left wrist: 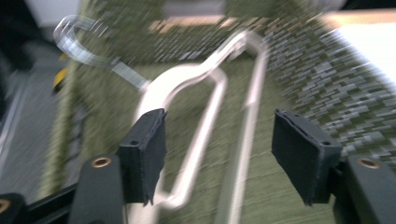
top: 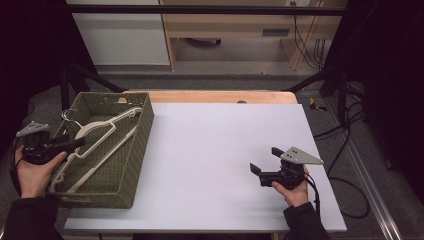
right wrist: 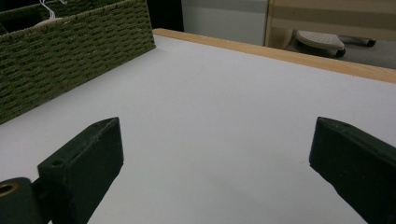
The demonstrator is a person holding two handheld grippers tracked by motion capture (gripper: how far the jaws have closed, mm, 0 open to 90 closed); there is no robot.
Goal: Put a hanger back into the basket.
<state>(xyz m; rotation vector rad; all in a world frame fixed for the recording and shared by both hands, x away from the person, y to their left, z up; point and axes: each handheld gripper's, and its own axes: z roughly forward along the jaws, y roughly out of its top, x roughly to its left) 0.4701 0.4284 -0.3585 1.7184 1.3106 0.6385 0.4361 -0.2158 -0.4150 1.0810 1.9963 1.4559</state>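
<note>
Item: cream hanger (top: 97, 145) with clear hook (top: 68, 115), lying tilted inside the green woven basket (top: 134, 150), one shoulder against the far wall, hook over the left rim. Basket stands on the left edge of the white worktop (top: 215, 155).
Left gripper (top: 75, 144): held over the basket's left rim, jaws apart and pressing on nothing; in the blurred left gripper view the hanger (left wrist: 205, 107) lies below and beyond the pads.
Right gripper (top: 263, 161): held low over the worktop's right part, well apart from the basket, jaws wide open with bare worktop (right wrist: 219, 121) between them
</note>
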